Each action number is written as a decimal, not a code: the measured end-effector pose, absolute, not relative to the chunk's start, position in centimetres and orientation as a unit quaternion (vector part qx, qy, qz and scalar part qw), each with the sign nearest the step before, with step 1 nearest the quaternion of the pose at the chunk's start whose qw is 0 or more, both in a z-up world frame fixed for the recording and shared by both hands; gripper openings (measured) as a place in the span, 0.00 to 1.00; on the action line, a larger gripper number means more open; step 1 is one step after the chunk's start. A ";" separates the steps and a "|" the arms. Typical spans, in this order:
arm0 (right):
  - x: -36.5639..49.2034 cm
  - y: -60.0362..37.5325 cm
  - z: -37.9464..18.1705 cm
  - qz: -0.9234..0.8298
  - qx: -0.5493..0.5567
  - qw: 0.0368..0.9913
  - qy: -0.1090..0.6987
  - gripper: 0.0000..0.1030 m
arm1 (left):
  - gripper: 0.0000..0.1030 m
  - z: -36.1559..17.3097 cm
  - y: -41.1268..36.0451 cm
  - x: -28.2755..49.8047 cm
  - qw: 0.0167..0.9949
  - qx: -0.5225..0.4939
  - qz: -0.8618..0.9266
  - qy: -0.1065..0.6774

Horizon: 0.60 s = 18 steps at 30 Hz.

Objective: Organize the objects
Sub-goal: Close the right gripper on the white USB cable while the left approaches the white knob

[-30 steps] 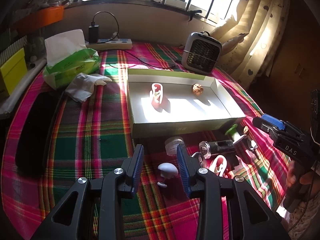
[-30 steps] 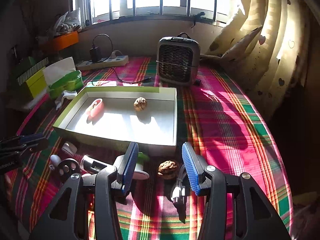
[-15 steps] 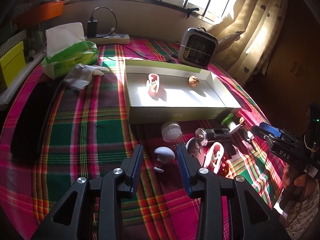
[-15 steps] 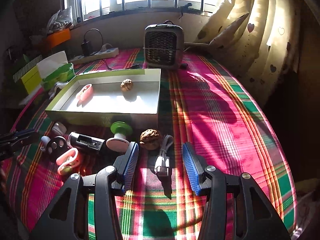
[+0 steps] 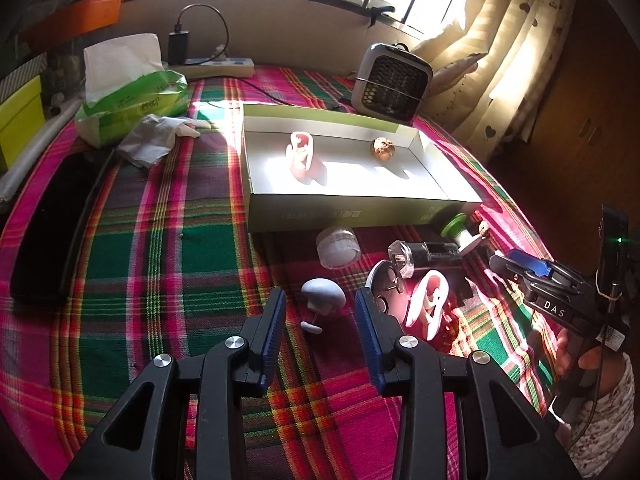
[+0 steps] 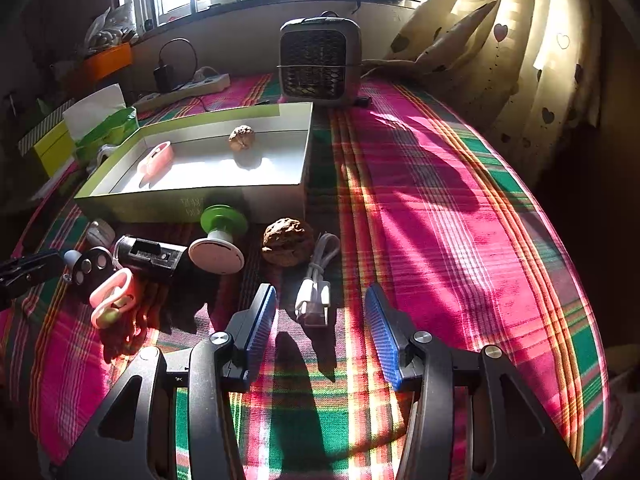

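Small clutter (image 6: 176,264) beside shallow box (image 6: 192,204)

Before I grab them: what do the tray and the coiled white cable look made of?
Tray: looks like thin cardboard, matte green outside, white inside, with folded corners and printed text. Coiled white cable: seems smooth plastic-sheathed, slightly glossy in the sun, with a metal-looking plug end.

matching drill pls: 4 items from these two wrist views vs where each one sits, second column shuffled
Items:
1. pink clip
2. white USB cable
3. grey mushroom-shaped piece
4. small fan

Places:
A. on the cloth ahead of the left gripper
B. behind the box, near the window
C. inside the box
D. on the cloth ahead of the right gripper

Pairs: 1-C, 2-D, 3-A, 4-B
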State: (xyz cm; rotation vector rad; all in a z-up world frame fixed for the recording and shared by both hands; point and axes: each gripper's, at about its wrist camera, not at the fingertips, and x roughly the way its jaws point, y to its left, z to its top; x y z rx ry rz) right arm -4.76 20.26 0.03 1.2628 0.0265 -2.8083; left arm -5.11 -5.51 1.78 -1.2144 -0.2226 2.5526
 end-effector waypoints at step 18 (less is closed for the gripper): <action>-6.0 20.2 -0.4 -0.903 0.428 0.033 0.018 0.46 | 0.33 0.8 -4.6 -5.9 0.150 -0.439 0.884 -0.063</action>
